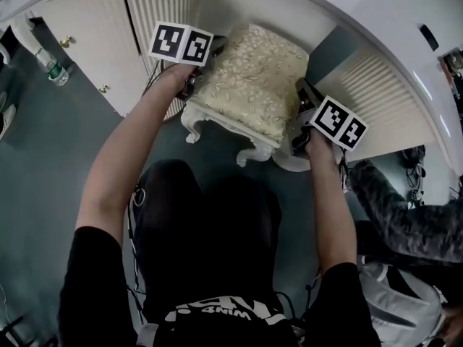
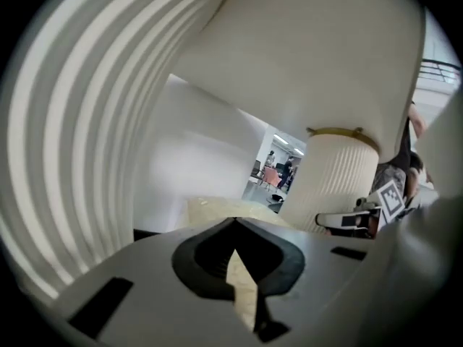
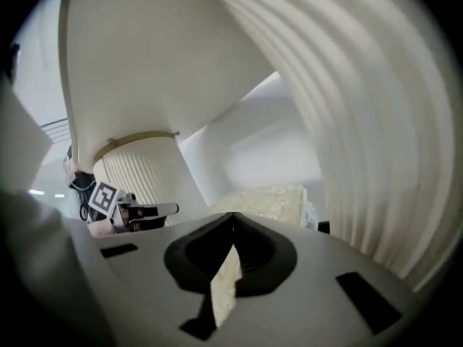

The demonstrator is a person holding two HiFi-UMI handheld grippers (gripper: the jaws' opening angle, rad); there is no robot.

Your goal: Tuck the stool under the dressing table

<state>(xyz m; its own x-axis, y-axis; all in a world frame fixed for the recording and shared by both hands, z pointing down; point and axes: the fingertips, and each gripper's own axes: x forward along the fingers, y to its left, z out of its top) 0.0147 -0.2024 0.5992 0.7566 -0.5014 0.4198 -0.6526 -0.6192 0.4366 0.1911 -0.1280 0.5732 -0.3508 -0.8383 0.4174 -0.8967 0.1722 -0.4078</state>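
Observation:
The stool (image 1: 249, 82) has a cream patterned cushion and white carved legs, and it stands between the fluted side panels of the white dressing table (image 1: 376, 85). My left gripper (image 1: 192, 85) is against the stool's left side and my right gripper (image 1: 298, 132) is against its right side. In the left gripper view the jaws (image 2: 233, 223) meet at their tips, with a sliver of cream cushion (image 2: 217, 208) showing through the slit behind them. The right gripper view shows the same: jaws (image 3: 231, 219) closed, cushion (image 3: 271, 197) beyond. Each gripper faces the other across the seat.
A white cabinet with small gold knobs (image 1: 87, 42) stands at the left, with a plastic bottle (image 1: 51, 67) on the grey floor beside it. The person's dark-clad legs fill the lower middle. A patterned sleeve and a bag (image 1: 394, 215) lie at the right.

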